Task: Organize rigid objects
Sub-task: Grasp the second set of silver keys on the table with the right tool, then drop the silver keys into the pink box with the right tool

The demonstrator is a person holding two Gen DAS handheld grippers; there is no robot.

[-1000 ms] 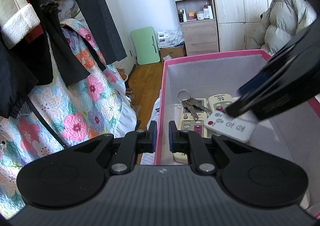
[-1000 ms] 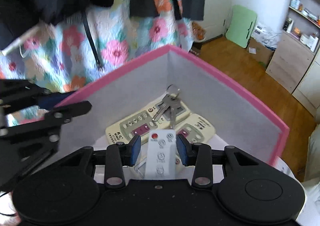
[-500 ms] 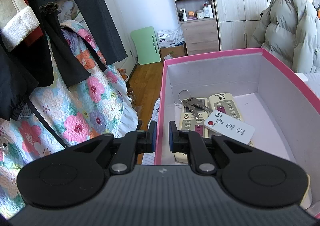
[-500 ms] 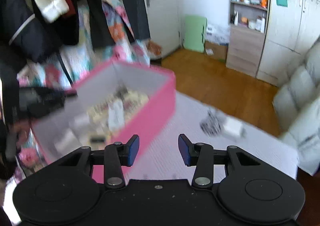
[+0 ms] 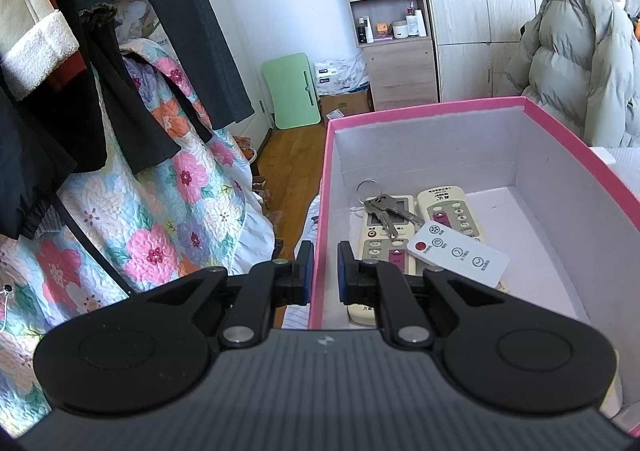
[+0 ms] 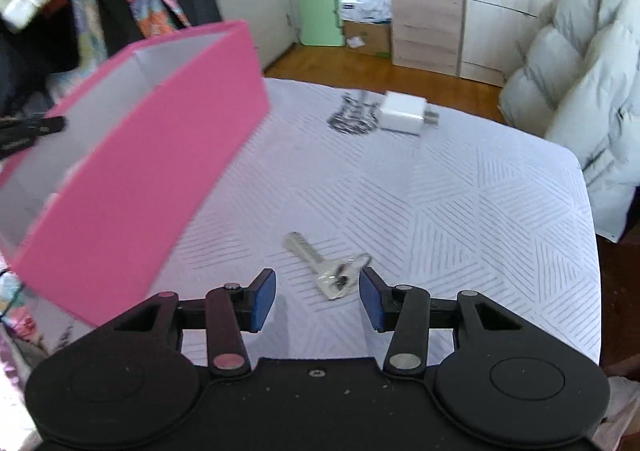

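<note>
My left gripper (image 5: 322, 275) is shut on the near left wall of the pink box (image 5: 580, 155), one pad on each side of it. Inside the box lie a bunch of keys (image 5: 384, 207), two beige remotes (image 5: 452, 211) and a small white remote (image 5: 456, 255). In the right wrist view the pink box (image 6: 160, 155) stands at the left on a white patterned cloth (image 6: 480, 211). My right gripper (image 6: 316, 299) hovers over a silver key (image 6: 320, 267). Its jaws are opening, with the key just ahead of the gap and untouched. A white charger (image 6: 404, 113) lies farther back.
A black-and-white patterned item (image 6: 354, 113) lies beside the charger. A grey puffer jacket (image 6: 580, 63) hangs past the table's right edge. Dark clothes and a floral quilt (image 5: 160, 211) crowd the left of the box. Shelves and wardrobes line the far wall.
My right gripper let go of the white remote in the box, swung out to the right and down over the cloth to the key, and spread its jaws wider. The left gripper stayed put.
</note>
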